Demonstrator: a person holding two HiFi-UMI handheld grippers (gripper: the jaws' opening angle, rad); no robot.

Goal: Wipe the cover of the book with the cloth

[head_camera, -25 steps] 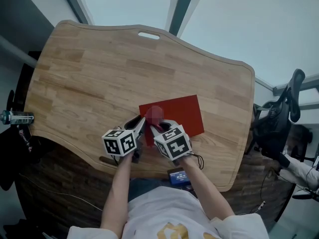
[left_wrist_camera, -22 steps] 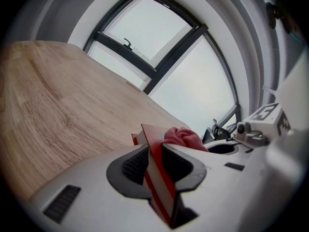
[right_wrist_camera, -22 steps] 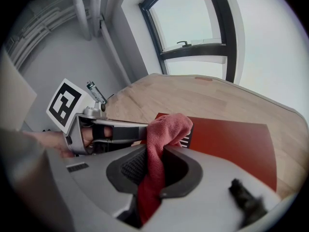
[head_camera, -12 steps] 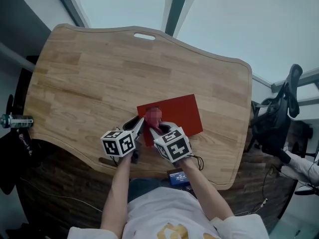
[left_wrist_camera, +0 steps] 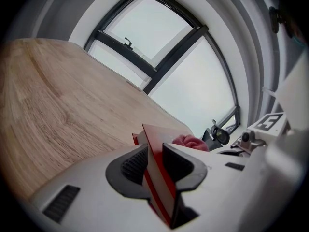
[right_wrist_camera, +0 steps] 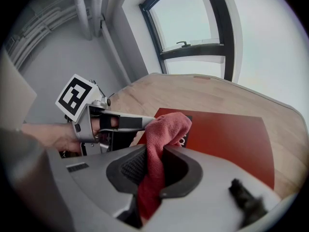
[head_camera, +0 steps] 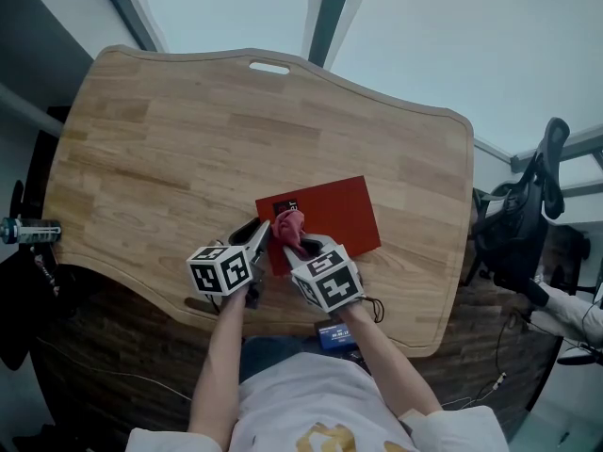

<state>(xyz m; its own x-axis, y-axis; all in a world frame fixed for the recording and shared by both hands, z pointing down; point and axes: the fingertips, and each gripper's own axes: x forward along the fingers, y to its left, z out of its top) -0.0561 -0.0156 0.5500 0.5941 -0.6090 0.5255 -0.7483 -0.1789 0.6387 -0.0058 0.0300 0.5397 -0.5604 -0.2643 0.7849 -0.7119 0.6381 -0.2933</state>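
Head view, looking steeply down: at the bottom centre of the frame a person in a white top reaches both forearms up to two grey hand-held grippers topped with black-and-white marker cubes. The left gripper [head_camera: 256, 234], just left of centre, pinches the near left edge of a thin red hardcover book [head_camera: 334, 210], seemingly to stop it sliding during wiping. Its jaws have just been opening a little, but the left gripper view shows the book's edge between both pads and touching them. The right gripper [head_camera: 288, 241], just beside it, is clamped on a bunched pink-red cloth [head_camera: 289, 222]. The cloth's free end sits on or just over the cover's near left corner, beside a small dark label.

The book lies at the centre of the frame on a light wooden bench [head_camera: 170, 139] with a wavy edge. No container is in view. At the right edge stands a black office chair [head_camera: 523, 224], and along the top are pale windows in dark frames.
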